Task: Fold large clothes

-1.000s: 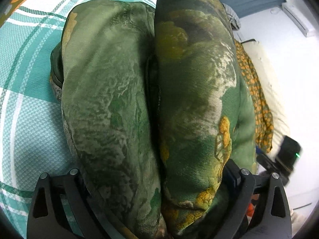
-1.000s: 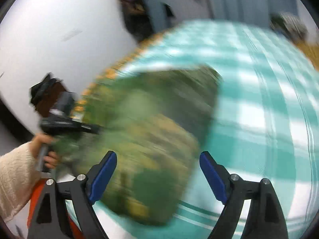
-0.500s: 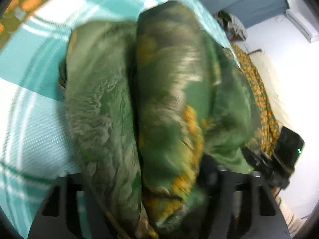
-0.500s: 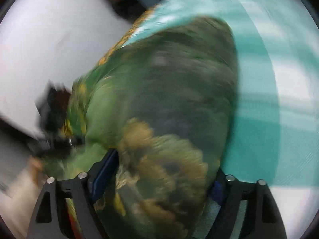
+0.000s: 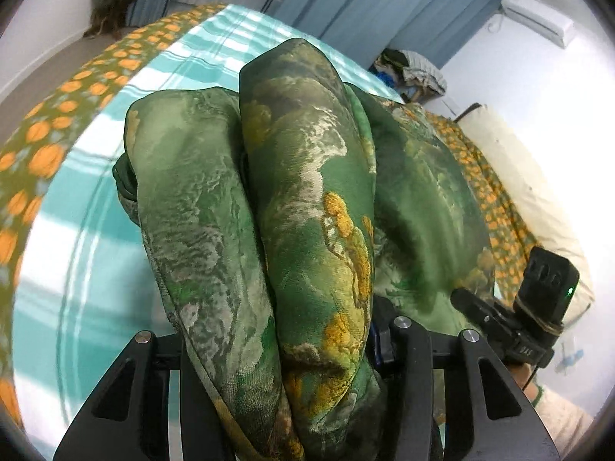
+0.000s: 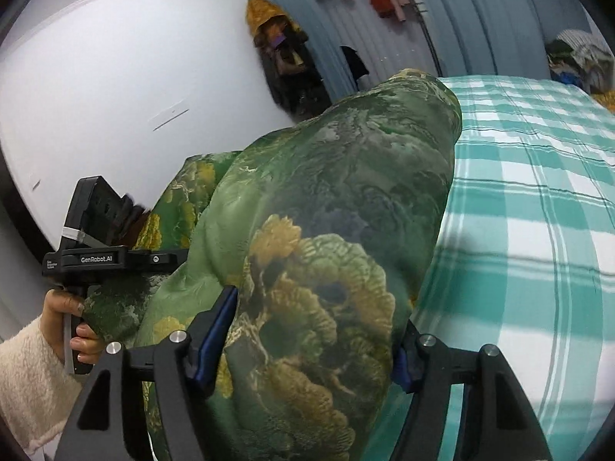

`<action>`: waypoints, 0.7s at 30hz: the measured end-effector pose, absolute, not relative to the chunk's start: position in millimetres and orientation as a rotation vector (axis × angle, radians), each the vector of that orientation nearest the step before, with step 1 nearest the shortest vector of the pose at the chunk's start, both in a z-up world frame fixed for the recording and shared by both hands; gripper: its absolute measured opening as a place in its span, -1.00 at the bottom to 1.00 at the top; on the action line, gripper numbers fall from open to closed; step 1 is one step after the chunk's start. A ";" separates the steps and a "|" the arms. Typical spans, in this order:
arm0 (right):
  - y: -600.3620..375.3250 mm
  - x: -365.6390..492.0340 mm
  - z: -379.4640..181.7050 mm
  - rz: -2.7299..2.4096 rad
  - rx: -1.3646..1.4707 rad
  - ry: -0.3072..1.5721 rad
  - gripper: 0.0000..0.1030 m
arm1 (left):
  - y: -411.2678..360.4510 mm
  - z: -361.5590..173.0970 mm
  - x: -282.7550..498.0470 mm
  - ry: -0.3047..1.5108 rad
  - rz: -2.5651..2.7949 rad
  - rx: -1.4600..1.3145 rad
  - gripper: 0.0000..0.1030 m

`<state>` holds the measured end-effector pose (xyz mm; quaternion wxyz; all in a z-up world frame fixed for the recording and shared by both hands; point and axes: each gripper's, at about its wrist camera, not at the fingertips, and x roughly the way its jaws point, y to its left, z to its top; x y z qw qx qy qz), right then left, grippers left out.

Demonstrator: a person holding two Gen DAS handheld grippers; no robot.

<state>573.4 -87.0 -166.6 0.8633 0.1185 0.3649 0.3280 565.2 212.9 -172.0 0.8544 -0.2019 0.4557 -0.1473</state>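
Mid-fold: green garment bunched and lifted above the checked bed, clamped in left tool and right tool; next, probably lowering and flattening.

Teal checked bedspread, blue curtains, wall air conditioner.
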 end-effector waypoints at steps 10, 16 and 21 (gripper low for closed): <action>-133.5 634.8 -266.2 0.590 0.424 1.015 0.95 | 217.4 -244.1 567.1 1.020 -0.320 -0.538 0.68; -137.9 584.2 -202.6 0.492 0.245 0.844 0.97 | 203.8 -166.9 494.4 0.877 -0.217 -0.243 0.75; -124.9 500.6 -136.7 0.384 -0.004 0.645 0.97 | 167.9 -115.0 453.4 0.716 -0.032 0.037 0.99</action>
